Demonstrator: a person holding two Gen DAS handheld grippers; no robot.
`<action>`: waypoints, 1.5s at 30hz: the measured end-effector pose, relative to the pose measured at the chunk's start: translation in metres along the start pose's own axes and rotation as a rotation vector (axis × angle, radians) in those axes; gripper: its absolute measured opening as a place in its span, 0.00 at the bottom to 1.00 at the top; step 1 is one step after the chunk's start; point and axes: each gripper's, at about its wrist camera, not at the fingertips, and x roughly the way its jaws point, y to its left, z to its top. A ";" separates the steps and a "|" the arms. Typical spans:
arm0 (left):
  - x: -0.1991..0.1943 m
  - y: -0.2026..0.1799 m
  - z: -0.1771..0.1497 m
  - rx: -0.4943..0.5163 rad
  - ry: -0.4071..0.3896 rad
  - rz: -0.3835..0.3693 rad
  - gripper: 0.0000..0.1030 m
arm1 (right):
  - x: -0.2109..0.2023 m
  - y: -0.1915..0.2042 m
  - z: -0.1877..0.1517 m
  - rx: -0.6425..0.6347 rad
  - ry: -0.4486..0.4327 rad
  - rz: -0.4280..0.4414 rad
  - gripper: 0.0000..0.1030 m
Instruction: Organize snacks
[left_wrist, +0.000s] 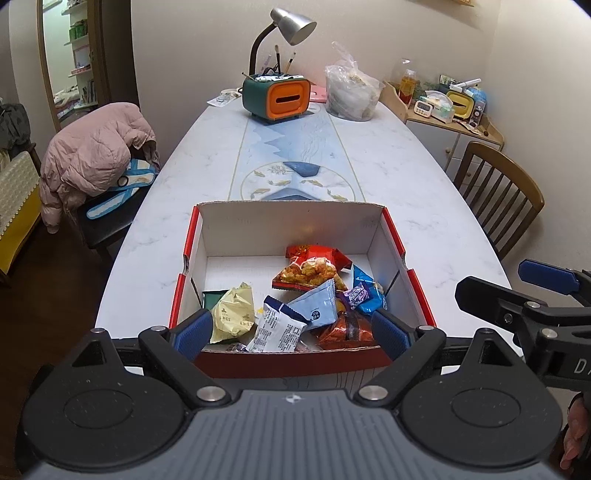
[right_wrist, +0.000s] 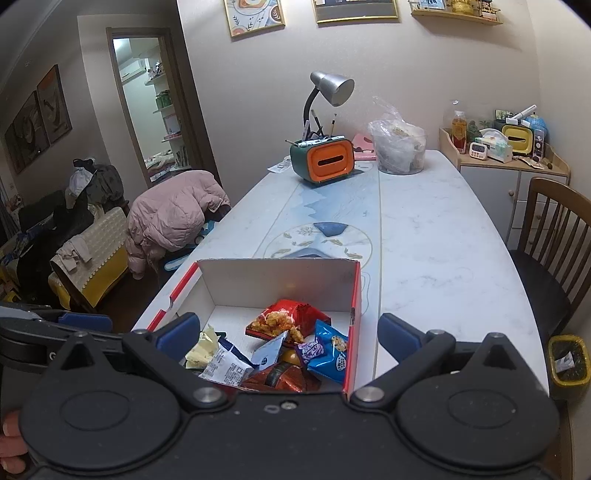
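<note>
A red-and-white cardboard box (left_wrist: 376, 236) sits open at the near end of the long marble-patterned table (left_wrist: 388, 166), and the snacks lie loose in its near half. A clear-fronted red packet of fried snack pieces (left_wrist: 310, 271) lies farthest in, towards the right wall; just nearer are a pale blue triangular sachet (left_wrist: 317, 304), a small purple sweet wrapper (left_wrist: 357, 294) and a blue biscuit packet (right_wrist: 330, 350) against the right wall. On the left lies a pale yellow packet (left_wrist: 234, 312) over a green one (left_wrist: 212, 297); a white-and-blue printed packet (left_wrist: 277, 328) and a dark red foil packet (left_wrist: 345, 326) lie nearest the front wall. The left gripper (left_wrist: 291, 328) hovers at the box's near edge, its blue-padded fingers spread wide with nothing between them, one on each side of the heap. The right gripper (right_wrist: 288, 332) is likewise spread and empty, its left finger over the box and its right finger over bare table outside the right wall. At the table's far end stand a green-and-orange tissue box (left_wrist: 275, 98), a grey desk lamp (left_wrist: 291, 24) and a clear plastic bag (left_wrist: 351, 90). A pink padded jacket (left_wrist: 96, 155) hangs over a chair on the left; a wooden chair (left_wrist: 498, 195) stands on the right.
</note>
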 end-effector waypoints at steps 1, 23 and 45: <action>0.000 0.000 0.000 0.000 0.001 0.000 0.91 | 0.000 0.000 0.000 0.000 0.000 0.000 1.00; 0.000 -0.001 -0.003 -0.008 0.008 0.007 0.91 | 0.000 -0.001 -0.001 0.011 0.001 -0.002 1.00; 0.002 0.002 -0.006 -0.006 0.013 0.024 0.91 | 0.005 0.004 -0.011 0.028 0.028 0.002 1.00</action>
